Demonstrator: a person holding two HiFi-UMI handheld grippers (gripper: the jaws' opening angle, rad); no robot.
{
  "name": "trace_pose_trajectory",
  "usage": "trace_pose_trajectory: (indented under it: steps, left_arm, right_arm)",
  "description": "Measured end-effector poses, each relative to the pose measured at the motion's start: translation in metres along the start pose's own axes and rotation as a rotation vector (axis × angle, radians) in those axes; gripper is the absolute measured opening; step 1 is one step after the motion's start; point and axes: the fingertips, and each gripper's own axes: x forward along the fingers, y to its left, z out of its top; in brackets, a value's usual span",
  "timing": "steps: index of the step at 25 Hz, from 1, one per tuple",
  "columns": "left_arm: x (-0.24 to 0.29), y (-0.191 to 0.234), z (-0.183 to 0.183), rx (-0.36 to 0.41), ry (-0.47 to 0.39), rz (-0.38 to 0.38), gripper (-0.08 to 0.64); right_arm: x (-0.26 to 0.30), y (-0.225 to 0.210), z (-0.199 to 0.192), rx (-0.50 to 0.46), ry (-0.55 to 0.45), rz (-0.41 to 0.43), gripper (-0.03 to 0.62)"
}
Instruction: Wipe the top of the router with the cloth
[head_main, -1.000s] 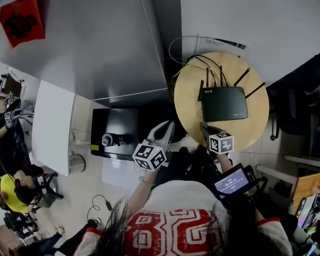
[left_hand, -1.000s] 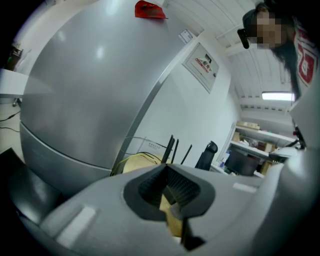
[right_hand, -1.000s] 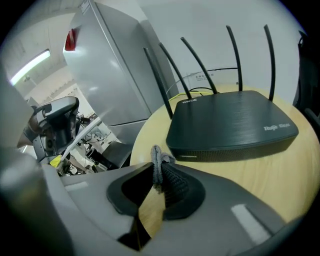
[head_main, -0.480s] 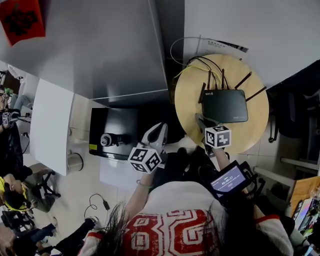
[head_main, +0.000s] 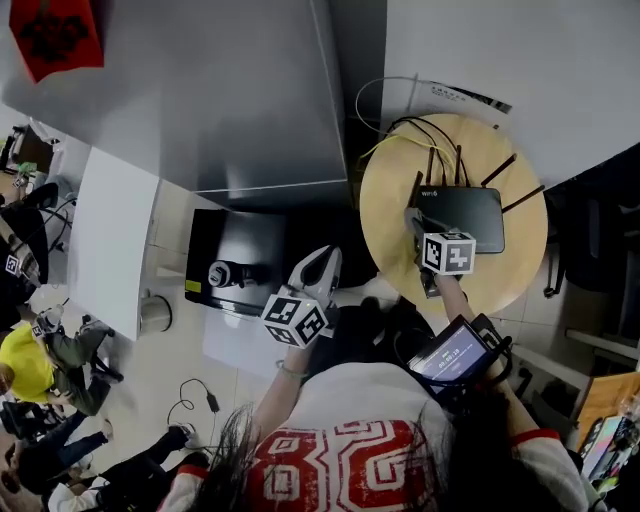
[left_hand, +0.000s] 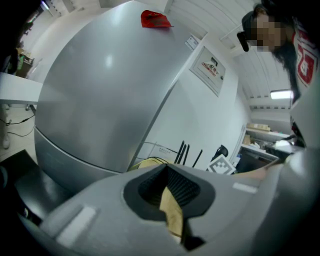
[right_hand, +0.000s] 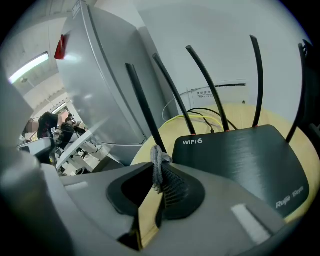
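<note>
router (head_main: 466, 217) upper right on round bench (head_main: 395, 185) | right gripper (head_main: 414, 224) at its near-left corner, jaws pinching grey cloth (right_hand: 158, 159), placed to begin wiping | left gripper (head_main: 322, 266) lower centre, off bench, clear of work; jaws apparently together, empty

Open flat run rightward over the router (right_hand: 245, 160) top from the right gripper (head_main: 413, 220) at its near-left corner. Blocked along the far edge by upright antennas (right_hand: 207, 90), with cables (head_main: 425, 125) bunched behind. Bare table (head_main: 520, 280) near and right of the router. Hemmed far by the wall (head_main: 520, 50), far left by the grey cabinet (head_main: 220, 90).
</note>
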Motion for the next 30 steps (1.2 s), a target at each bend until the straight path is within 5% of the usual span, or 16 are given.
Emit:
trace_pose_trajectory:
  steps: [8,30]
  left_arm:
    - [0.003,-0.002,0.004,0.003,-0.004,0.015,0.002]
    - [0.024,-0.042,-0.015,0.013,0.04,-0.11,0.002]
  right_arm:
    - [-0.002,-0.002,-0.004,-0.001,0.008,-0.004,0.041]
    - [-0.047,0.006,-0.086,0.031,0.06,0.003,0.041]
